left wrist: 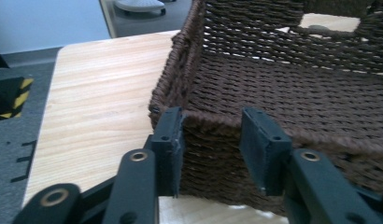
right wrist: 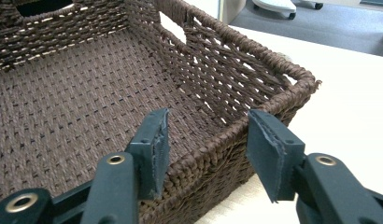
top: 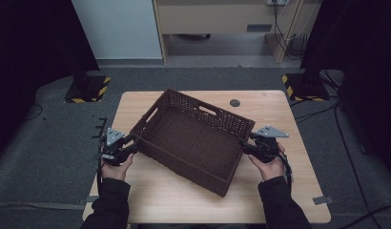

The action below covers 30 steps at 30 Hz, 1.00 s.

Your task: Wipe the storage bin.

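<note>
- Wooden table (top: 150, 200) under dim light, dark floor around it; a brown woven basket (top: 193, 138) lies askew at its middle.
- Left gripper (top: 132, 142) stands at the basket's near-left corner, jaws apart around the rim, pads not pressing.
- Right gripper (top: 245, 144) straddles the right rim, jaws likewise released.
- To let go cleanly, I'd judge both should back straight off the rim without snagging the weave.
</note>
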Each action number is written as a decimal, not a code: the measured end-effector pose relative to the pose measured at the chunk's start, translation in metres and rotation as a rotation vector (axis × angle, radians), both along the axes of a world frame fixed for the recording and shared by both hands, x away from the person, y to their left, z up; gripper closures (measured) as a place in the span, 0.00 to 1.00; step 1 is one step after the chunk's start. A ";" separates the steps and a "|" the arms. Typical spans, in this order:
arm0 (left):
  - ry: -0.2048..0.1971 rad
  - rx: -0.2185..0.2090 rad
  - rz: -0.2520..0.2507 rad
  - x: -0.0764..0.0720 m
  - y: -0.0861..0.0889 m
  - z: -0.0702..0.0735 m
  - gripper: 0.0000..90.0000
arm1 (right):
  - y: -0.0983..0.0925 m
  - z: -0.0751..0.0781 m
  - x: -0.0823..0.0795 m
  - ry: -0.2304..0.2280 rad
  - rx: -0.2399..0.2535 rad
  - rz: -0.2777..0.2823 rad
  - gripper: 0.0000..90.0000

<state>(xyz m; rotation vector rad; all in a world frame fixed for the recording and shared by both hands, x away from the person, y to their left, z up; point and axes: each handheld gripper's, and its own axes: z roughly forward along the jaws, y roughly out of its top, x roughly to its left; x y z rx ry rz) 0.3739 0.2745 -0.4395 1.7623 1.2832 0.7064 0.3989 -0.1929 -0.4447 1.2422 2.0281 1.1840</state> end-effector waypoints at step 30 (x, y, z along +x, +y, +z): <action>-0.006 -0.011 -0.095 -0.010 -0.032 -0.005 0.52 | -0.003 0.001 -0.010 -0.002 0.001 -0.021 0.53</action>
